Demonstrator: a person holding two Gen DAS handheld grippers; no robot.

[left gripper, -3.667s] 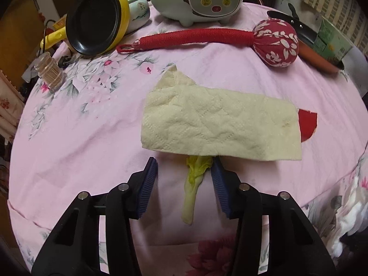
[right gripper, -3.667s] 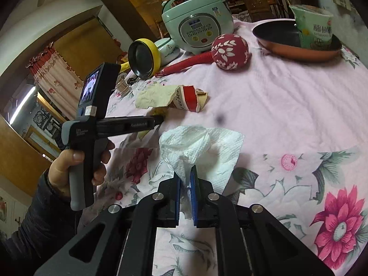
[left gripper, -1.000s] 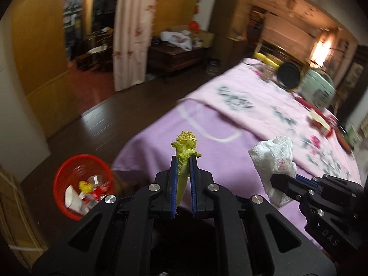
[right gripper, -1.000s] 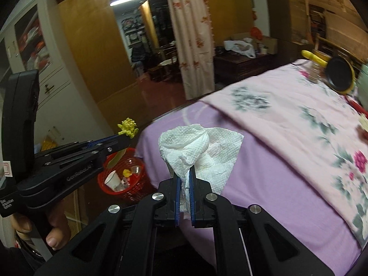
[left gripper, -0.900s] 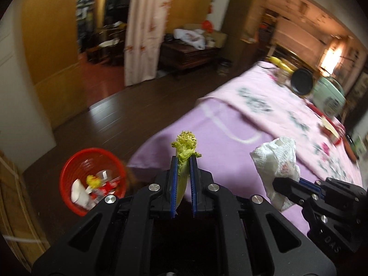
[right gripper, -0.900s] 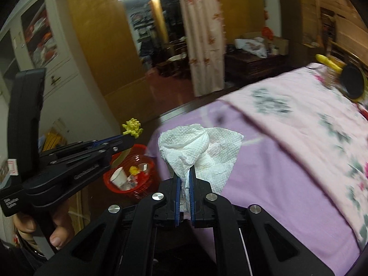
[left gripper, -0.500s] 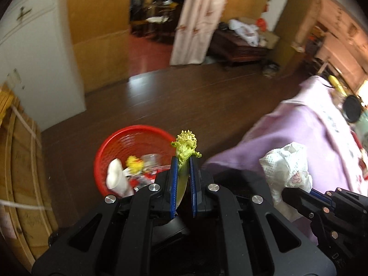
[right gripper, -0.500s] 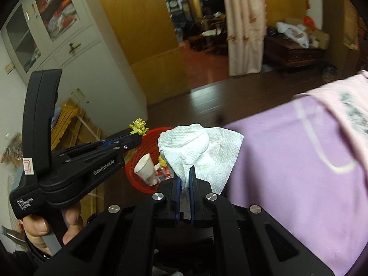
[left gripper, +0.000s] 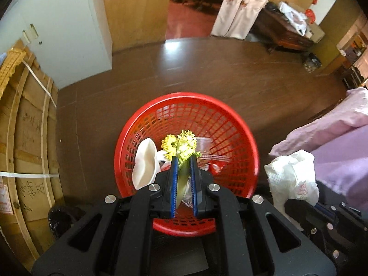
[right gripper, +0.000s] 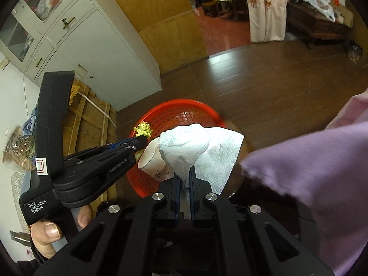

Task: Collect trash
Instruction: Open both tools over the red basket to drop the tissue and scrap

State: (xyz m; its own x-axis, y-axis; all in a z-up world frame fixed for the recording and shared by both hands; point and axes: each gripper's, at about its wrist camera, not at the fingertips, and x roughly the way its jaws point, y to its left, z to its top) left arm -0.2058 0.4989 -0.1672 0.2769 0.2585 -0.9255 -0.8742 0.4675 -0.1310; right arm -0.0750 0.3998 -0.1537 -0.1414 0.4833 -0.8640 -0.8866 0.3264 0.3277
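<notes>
Below my left gripper [left gripper: 183,161] I see a round red plastic basket [left gripper: 239,126] with latticed walls, standing on a dark brown, glossy wooden floor [left gripper: 207,69]. Ahead of both grippers nothing solid blocks the drop; only the edge of a pale purple tablecloth [right gripper: 310,172] hangs in close to the right of my right gripper [right gripper: 184,177], soft and draped. To the left of the left gripper leans a flat cardboard-wrapped package [left gripper: 30,149] bound with white straps, beside a white cabinet [right gripper: 80,53] with metal handles. Inside the basket lie a white paper cup [left gripper: 143,163] on its side, a small yellow flower-like scrap [left gripper: 167,143] and some clear plastic [left gripper: 204,142]. My left gripper is clamped on a vegetable stalk [left gripper: 184,147], pale green at the stem and frilly yellow-green at the tip, which pokes up between the blue pads directly above the basket. My right gripper is pinched tight on a crumpled white paper towel [right gripper: 195,147], embossed and bunched into a cone, held over the basket's near rim. A hand [right gripper: 48,234] grips the left tool's handle.
</notes>
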